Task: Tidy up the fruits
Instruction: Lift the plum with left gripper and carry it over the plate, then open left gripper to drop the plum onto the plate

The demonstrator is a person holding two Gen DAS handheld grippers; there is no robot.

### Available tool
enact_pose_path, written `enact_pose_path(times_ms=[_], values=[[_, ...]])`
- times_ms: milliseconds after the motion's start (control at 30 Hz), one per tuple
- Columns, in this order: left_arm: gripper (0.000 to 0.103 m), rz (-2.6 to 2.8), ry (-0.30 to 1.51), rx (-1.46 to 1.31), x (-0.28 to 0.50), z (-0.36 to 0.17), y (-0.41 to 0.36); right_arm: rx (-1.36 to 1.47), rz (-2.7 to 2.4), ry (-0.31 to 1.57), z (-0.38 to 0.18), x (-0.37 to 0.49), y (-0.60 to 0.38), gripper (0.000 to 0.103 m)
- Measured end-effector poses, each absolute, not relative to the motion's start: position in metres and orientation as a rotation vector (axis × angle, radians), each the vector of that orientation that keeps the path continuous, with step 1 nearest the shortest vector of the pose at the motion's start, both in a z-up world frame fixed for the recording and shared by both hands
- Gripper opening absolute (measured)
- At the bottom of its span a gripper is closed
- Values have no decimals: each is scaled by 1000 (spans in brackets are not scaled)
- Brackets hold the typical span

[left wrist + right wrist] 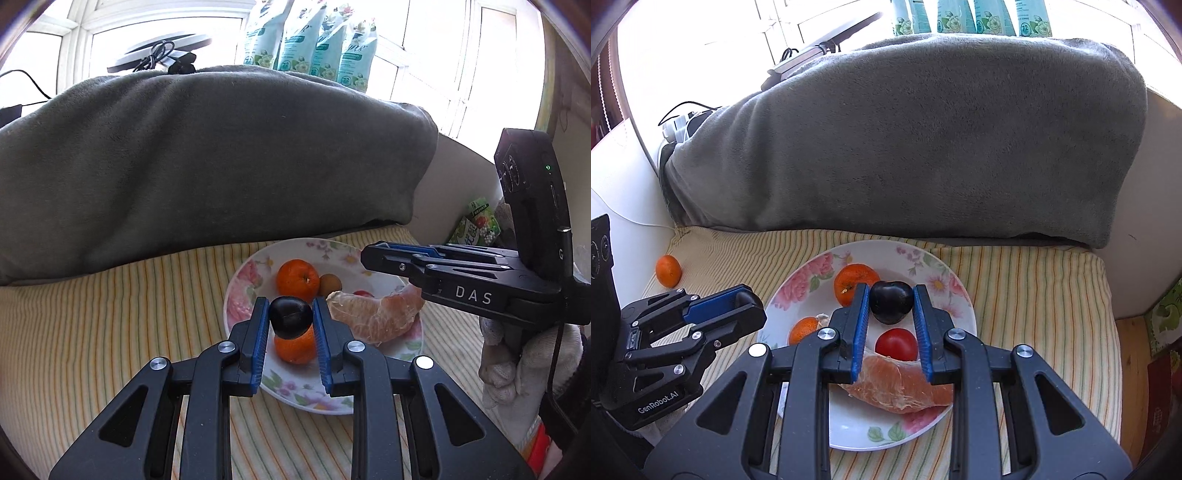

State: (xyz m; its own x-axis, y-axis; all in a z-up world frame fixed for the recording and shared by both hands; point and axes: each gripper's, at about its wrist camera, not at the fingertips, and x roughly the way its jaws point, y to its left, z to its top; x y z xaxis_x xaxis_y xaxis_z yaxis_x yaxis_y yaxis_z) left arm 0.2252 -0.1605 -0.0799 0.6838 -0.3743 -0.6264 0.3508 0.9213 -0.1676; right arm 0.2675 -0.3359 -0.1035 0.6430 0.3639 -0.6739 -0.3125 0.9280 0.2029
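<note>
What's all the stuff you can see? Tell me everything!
plate: one, white with pink flowers, on striped cloth
tangerines: three, orange, two on plate, one on cloth
tomato: one, red, on plate
pomelo segment: one, pinkish, on plate
small brown fruit: one, on plate
dark plums: two, one in each gripper
striped cloth: one, yellow
blanket: one, grey, behind
left gripper: black, shut on a dark plum
right gripper: black, shut on a dark plum
gloved hand: one, white, holding right gripper
</note>
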Motion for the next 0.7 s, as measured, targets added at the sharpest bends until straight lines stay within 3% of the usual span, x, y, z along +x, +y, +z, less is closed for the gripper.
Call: enact_pose_path(times_ms=[600, 700], values=[[22, -437, 720, -39, 231, -83, -164, 87, 385, 803, -107, 274, -336, 25], [22, -440, 720, -42, 231, -83, -164, 88, 388, 807, -108, 275, -337, 29]])
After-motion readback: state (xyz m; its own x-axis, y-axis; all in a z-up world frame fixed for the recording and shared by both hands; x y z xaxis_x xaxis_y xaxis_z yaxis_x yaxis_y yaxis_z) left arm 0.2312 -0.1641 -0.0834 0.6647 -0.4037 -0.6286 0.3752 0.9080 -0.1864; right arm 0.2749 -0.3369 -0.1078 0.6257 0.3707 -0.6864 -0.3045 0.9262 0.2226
